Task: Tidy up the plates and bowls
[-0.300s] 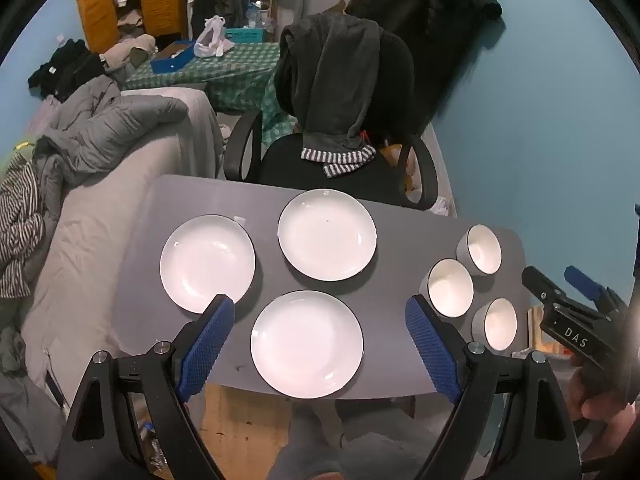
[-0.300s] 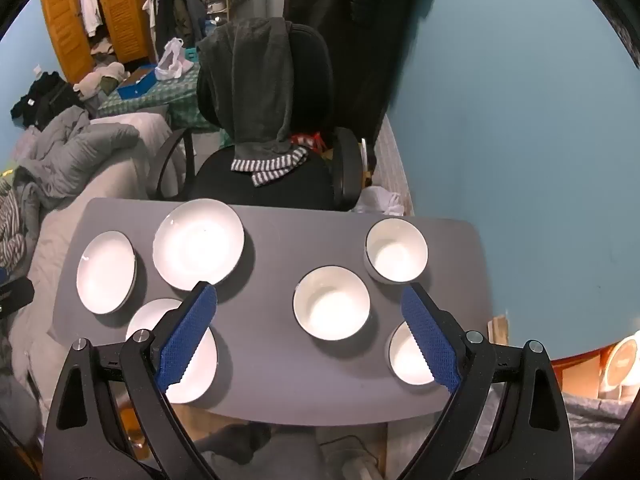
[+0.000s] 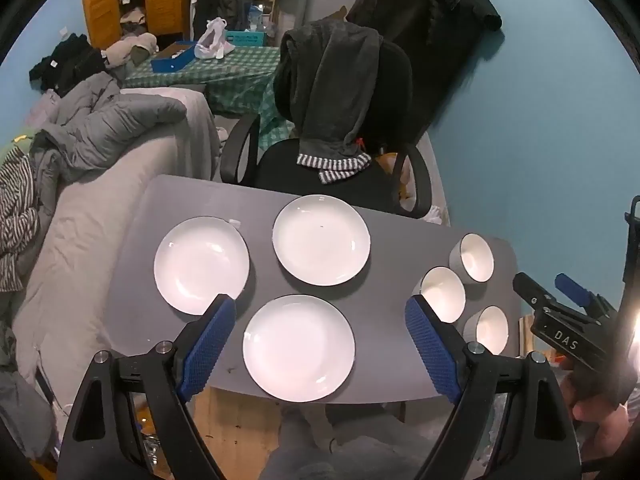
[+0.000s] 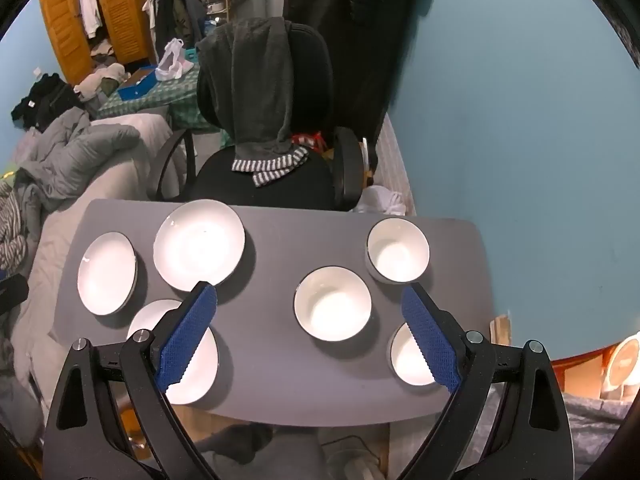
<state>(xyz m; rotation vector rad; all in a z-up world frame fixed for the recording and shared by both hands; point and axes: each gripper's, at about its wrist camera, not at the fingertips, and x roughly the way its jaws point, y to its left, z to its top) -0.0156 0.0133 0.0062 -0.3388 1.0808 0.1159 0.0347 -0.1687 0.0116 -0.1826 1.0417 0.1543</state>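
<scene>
On the grey table [image 3: 384, 224] [image 4: 280, 236] lie three white plates: near [image 3: 299, 347] [image 4: 192, 364], far [image 3: 321, 239] [image 4: 199, 245] and left [image 3: 201, 265] [image 4: 106, 273]. Three white bowls stand on the right side: middle [image 3: 443, 294] [image 4: 333, 303], far [image 3: 476, 257] [image 4: 398, 250] and near [image 3: 491, 329] [image 4: 412, 358]. My left gripper [image 3: 320, 344] hovers open high over the near plate, nothing between its blue pads. My right gripper [image 4: 310, 336] is open above the middle bowl and empty; it also shows at the left wrist view's right edge [image 3: 560, 312].
A black office chair [image 3: 352, 152] [image 4: 272, 148] draped with a dark hoodie stands behind the table. A bed with grey bedding [image 3: 100, 148] runs along the left. The blue wall [image 4: 520, 140] is close on the right. The person's hand [image 3: 600, 420] holds the right tool.
</scene>
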